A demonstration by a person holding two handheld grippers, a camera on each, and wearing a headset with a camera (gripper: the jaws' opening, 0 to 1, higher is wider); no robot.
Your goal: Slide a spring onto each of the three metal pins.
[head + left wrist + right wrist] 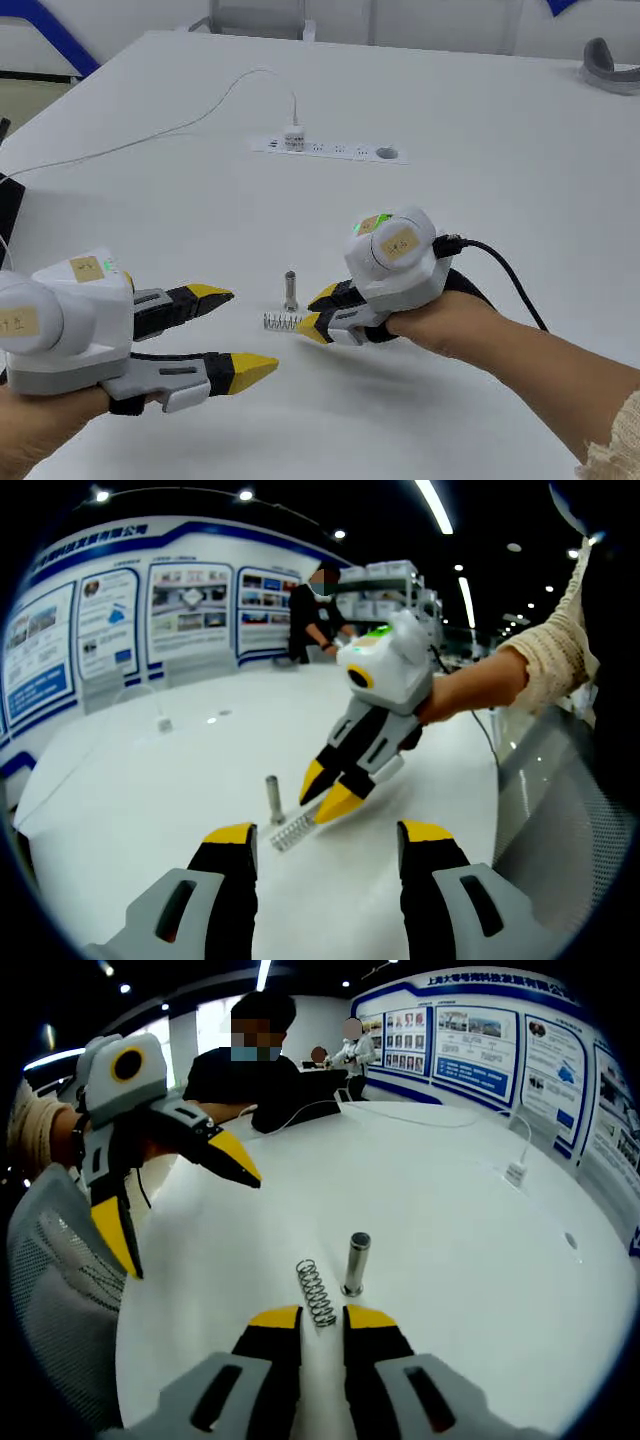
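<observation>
Risk here lies mostly with the small coiled metal spring (281,321). It lies flat on the white table (450,120), just beside the short upright metal pin (291,290) and not yet on it. The right gripper (318,312) has only a narrow gap between its yellow-tipped jaws, at one end of the spring, and I cannot tell whether they pinch it or only touch it. With a hold on the last coil alone, I think the spring may swing or jump away when lifted, and a low jaw tip could knock the pin over. The right hand is low, its jaws pointing left and down. The left gripper (245,330), jaws wide apart and holding nothing, hovers level near the table, left of the pin.
</observation>
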